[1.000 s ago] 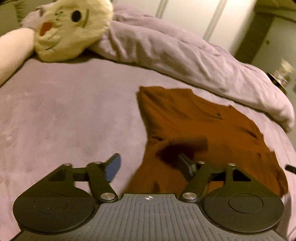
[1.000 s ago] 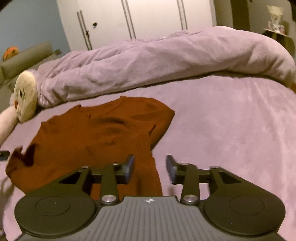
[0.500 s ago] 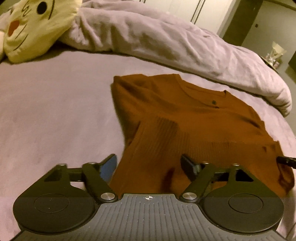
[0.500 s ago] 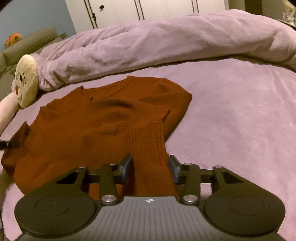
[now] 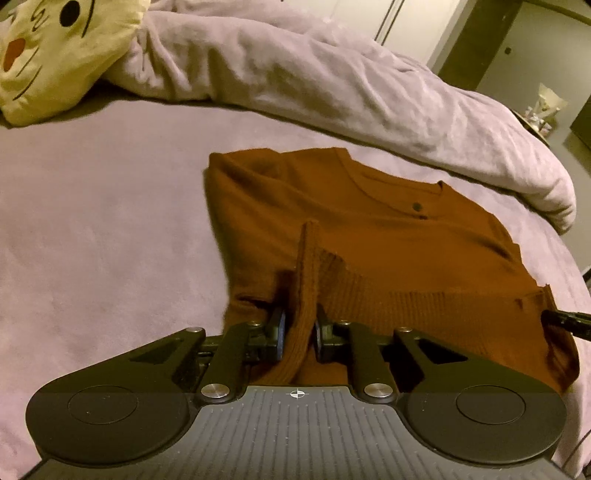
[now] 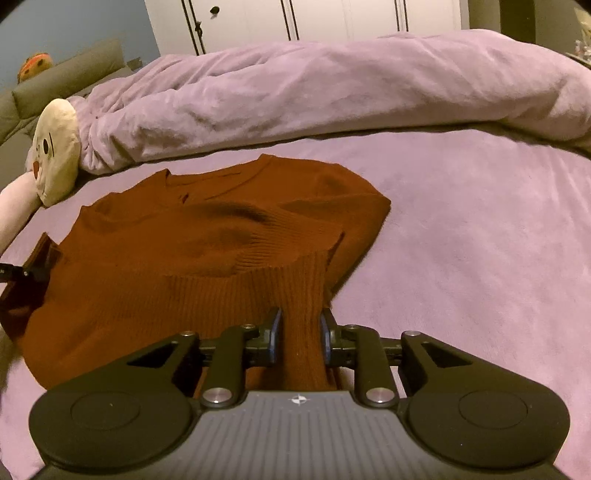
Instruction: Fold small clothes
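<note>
A rust-brown knit sweater (image 5: 369, 229) lies on the purple bed, neckline toward the far side; it also shows in the right wrist view (image 6: 207, 240). My left gripper (image 5: 298, 328) is shut on the ribbed hem at the sweater's left corner, with a pinch of fabric standing up between the fingers. My right gripper (image 6: 298, 332) is shut on the ribbed hem at the right corner. The right gripper's tip (image 5: 565, 320) shows at the right edge of the left wrist view. The left gripper's tip (image 6: 18, 273) shows at the left edge of the right wrist view.
A rolled purple duvet (image 6: 332, 92) lies across the far side of the bed. A cream plush cat pillow (image 5: 55, 51) sits at the far left, also in the right wrist view (image 6: 55, 147). White wardrobe doors (image 6: 295, 18) stand behind. Purple sheet (image 6: 480, 240) surrounds the sweater.
Both grippers moved forward onto the sweater's hem and closed on it; a second ago both were open. The hem now bunches up between each pair of fingers.
</note>
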Available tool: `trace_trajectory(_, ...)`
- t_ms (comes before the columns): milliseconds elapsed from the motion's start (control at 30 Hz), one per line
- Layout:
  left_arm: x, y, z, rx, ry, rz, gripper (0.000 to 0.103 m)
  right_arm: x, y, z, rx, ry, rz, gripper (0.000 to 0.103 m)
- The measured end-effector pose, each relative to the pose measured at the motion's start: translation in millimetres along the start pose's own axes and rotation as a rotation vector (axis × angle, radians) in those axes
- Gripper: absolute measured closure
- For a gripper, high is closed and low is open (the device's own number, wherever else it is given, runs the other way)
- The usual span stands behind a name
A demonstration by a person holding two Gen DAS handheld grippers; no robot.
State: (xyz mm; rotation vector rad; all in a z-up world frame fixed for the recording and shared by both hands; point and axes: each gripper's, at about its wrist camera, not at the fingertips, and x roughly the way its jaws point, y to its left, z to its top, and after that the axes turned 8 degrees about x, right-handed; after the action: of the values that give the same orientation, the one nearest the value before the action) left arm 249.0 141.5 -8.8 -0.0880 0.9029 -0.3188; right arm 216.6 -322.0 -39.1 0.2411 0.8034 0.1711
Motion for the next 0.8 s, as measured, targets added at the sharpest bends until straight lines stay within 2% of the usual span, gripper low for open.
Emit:
trace_trajectory(67, -0.2, -0.5, 1.3, -0.008, 0.006, 0.023, 0.092, 1.8, 1.9, 0.4, -0.014, 0.006, -0.012, 0.085)
trace_trajectory(133, -4.5, -1.7, 2.7, -0.012, -0.003, 0.038, 0.093, -1.9, 6.6, -1.0, -0.044, 0.000, -0.028, 0.095)
trace_trajectory(267, -28.7, -8.6, 7.9, 0.000, -0.071, 0.018, 0.094, -19.9, 14.2, -1.5, -0.089, -0.033, -0.045, 0.096)
trace_trajectory(333, -43.1, -10.6, 13.4, 0.002, -0.112, -0.015, 0.094, -33.2, 19.1, 0.1, -0.103, -0.058, -0.042, 0.097)
trace_trajectory(500, -65.4, -9.4, 39.6, -0.019, -0.200, -0.021, 0.094, -64.4, 37.7, 17.7, -0.143, -0.146, -0.006, 0.097)
trace_trajectory(600, -64.7, -7.3, 57.0, -0.045, -0.233, -0.011, 0.094, -64.7, 46.5, 34.0, -0.164, -0.197, -0.014, 0.097)
trace_trajectory(800, -38.5, -3.5, 89.6, -0.046, -0.226, 0.053, 0.094, -37.9, 54.8, 69.2, -0.178, -0.240, -0.067, 0.098)
